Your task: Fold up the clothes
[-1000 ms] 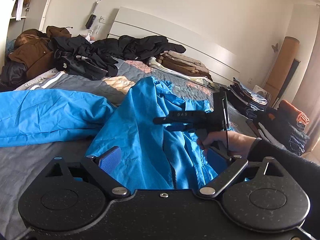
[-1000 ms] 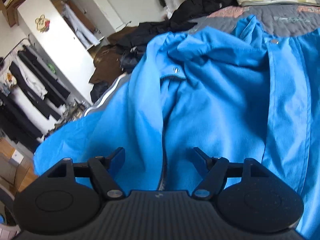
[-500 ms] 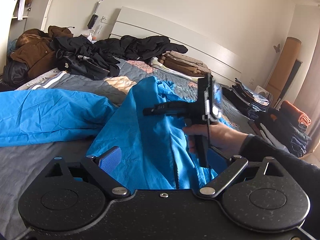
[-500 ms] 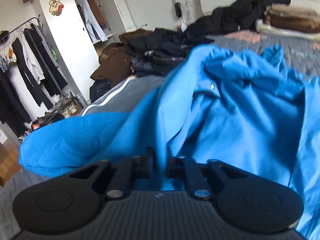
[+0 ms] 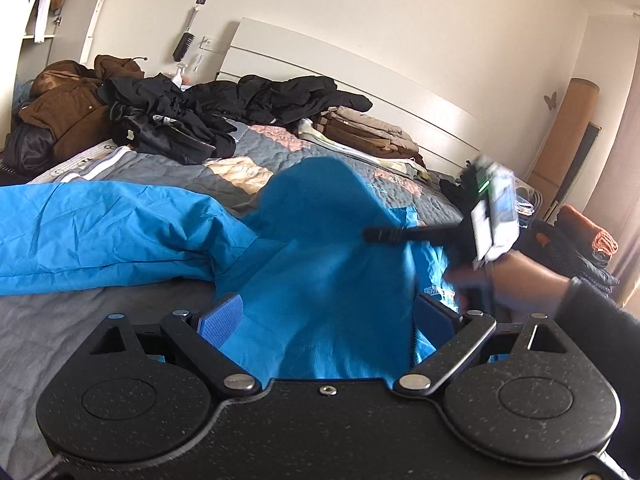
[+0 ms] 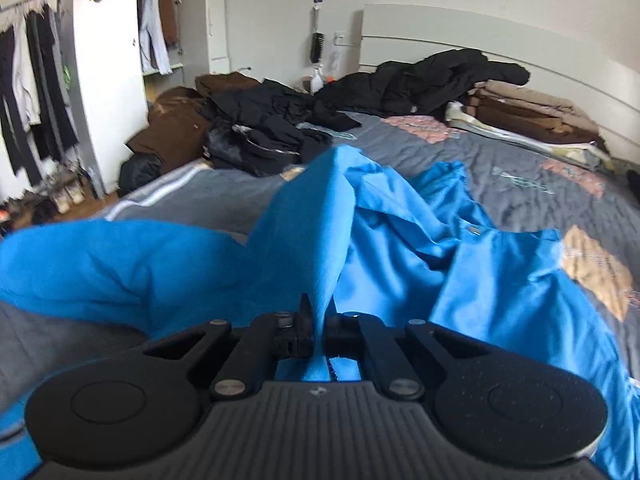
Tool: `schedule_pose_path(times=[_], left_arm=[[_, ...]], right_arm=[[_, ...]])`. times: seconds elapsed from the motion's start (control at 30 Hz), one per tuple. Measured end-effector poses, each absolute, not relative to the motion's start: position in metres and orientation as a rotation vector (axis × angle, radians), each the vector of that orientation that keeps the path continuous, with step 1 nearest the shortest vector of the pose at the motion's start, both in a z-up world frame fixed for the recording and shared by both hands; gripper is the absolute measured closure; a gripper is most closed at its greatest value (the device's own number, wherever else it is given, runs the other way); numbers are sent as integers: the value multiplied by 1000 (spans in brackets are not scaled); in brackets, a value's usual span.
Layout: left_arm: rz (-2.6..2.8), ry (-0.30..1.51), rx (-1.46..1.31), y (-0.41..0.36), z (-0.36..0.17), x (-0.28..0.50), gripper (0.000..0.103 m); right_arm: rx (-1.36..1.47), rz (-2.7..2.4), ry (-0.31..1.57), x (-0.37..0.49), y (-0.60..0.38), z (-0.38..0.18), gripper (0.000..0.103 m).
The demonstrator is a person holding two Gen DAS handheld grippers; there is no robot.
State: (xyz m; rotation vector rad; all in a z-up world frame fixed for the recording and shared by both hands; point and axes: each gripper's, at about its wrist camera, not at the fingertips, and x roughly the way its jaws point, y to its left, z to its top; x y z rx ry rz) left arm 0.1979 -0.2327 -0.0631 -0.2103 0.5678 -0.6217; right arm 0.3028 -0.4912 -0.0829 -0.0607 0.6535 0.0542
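Blue jacket (image 5: 320,280) found spread across the near part of the bed (image 5: 200,164), one sleeve (image 5: 100,232) stretched toward the left edge, body rumpled toward the middle. Right hand-held gripper (image 6: 318,320) clamped on a fold of the jacket's front, next to the zip; cloth pulled up into a peak from the pinch, remainder trailing on the quilt. Same gripper confirmed in the left wrist view (image 5: 372,235), carried by a hand (image 5: 516,284) in a dark sleeve, blurred. Left hand-held gripper (image 5: 328,320) standing wide apart above the lower part of the jacket, blue pads (image 5: 222,318) either side of the cloth, nothing pinched. Unfolded dark clothes (image 5: 224,120) and a brown coat (image 5: 68,116) heaped at the far left corner; folded brown stack (image 5: 372,136) against the headboard. Judged stage: first fold under way, with only one point of the jacket held. Risks noted: thin, slick cloth held by a narrow pinch, likely to slide out under its own trailing weight if raised further; zip teeth beside the pinch, liable to snag or give an uneven hold; single-point lift, likely to twist the front panel and drag the sleeve into a bunch rather than a flat fold; left gripper low over loose cloth, able to catch several layers at once if closed blind.
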Motion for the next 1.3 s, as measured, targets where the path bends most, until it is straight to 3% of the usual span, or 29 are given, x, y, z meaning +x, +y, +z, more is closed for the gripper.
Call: schedule_pose_path(times=[0.1, 0.2, 0.27, 0.33, 0.53, 0.63, 0.9, 1.1, 1.3], left_arm=[[-619, 571, -209, -233, -64, 199, 11], [-611, 575, -223, -231, -64, 201, 11], [-605, 577, -234, -230, -64, 202, 11], [-602, 574, -236, -228, -63, 201, 11], [-606, 565, -233, -227, -62, 200, 11], [-613, 557, -235, -226, -61, 199, 11], [-613, 558, -246, -225, -60, 199, 11], [-612, 559, -224, -231, -62, 200, 11], [-609, 565, -222, -234, -63, 200, 11]], right_arm=[[-216, 37, 730, 310, -479, -113, 96], [-221, 88, 684, 305, -468, -116, 93], [-209, 139, 639, 299, -458, -111, 83], [-210, 192, 610, 295, -446, -108, 61], [-248, 322, 542, 282, -412, -101, 38], [-171, 372, 536, 277, -415, -95, 34], [405, 286, 493, 277, -527, -87, 33], [823, 246, 638, 311, -586, -140, 32], [899, 342, 753, 343, -553, -172, 34]])
